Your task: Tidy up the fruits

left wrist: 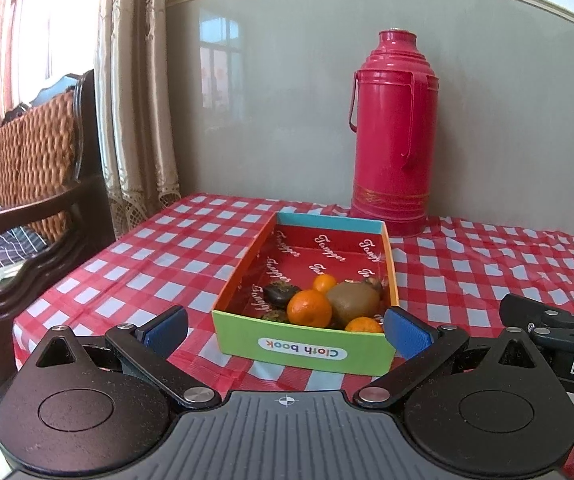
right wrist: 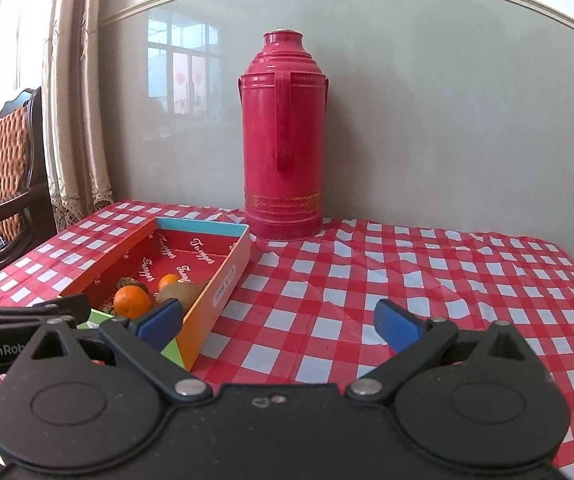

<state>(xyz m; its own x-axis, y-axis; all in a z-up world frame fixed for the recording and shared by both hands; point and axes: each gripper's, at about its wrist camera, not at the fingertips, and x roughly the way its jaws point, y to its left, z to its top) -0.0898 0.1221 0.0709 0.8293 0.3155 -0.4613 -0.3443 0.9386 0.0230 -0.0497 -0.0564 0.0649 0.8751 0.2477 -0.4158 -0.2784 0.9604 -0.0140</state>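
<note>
Right now both claws hang spread wide above the desk [left wrist: 159, 256], which is covered in a red-and-white checked cloth, and neither grips anything. Straight ahead of the left claw [left wrist: 287, 330], between its two blue fingertips [left wrist: 407, 330], sits an open cardboard box [left wrist: 303, 350] with a green near wall labelled "Cloth book", orange side walls and a red printed lining. All the fruit lies bunched at the box's end nearest this claw: a large mandarin [left wrist: 309, 308] close behind the green wall, a brown kiwi [left wrist: 353, 302] touching it on the right, a smaller mandarin [left wrist: 324, 283] behind the two, and a third mandarin [left wrist: 363, 325] low in the near right corner, partly hidden by the wall. A dark, rough-skinned fruit [left wrist: 281, 295] rests left of the large mandarin; what kind it is cannot be told. The far half of the box shows only its red lining. Beyond the box's far right corner a tall red thermos [left wrist: 393, 132] stands upright against the grey wall. The right claw [right wrist: 277, 322] hovers over bare checked cloth, with the box just off its left fingertip, whose blue pad overlaps the box's near corner in the right wrist view. From there the thermos stands almost dead ahead at the desk's back edge. Far left of both claws, a dark wooden chair [left wrist: 31, 160] with a woven back stands beside a beige curtain [left wrist: 135, 92].
</note>
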